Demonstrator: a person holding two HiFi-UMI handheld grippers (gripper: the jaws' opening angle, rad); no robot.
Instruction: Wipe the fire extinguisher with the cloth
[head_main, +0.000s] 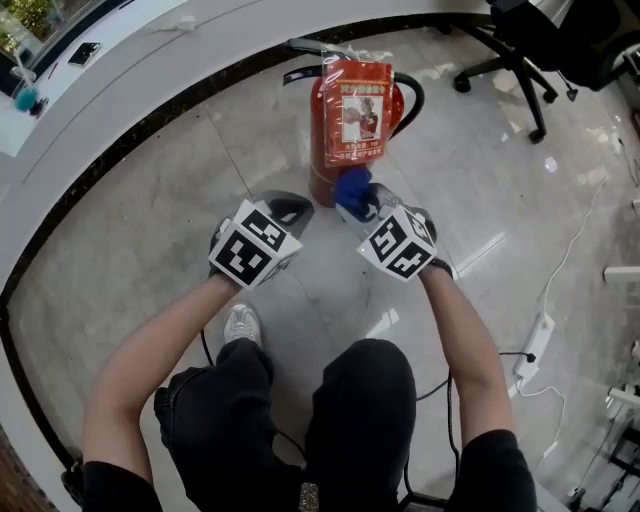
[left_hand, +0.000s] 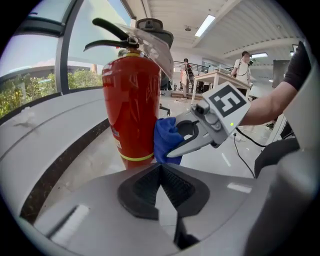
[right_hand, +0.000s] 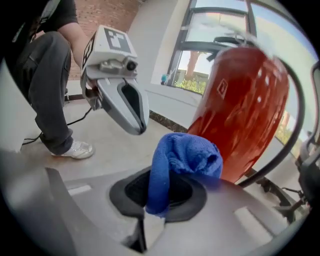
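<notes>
Over glossy stone floor (head_main: 130, 220), clenching bunched blue cloth (head_main: 352, 187) in right tongs (head_main: 365, 208), pressing it low against smooth red cylindrical fire extinguisher (head_main: 345, 120); holding empty left tongs (head_main: 290, 210) pinched together beside.

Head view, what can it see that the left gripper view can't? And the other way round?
Only the head view shows the person's knees, a white shoe, a black office chair and a power strip on the floor. Only the left gripper view shows a ceiling light and people standing far off by a table. Both show the red fire extinguisher and the right gripper holding the blue cloth beside it.
</notes>
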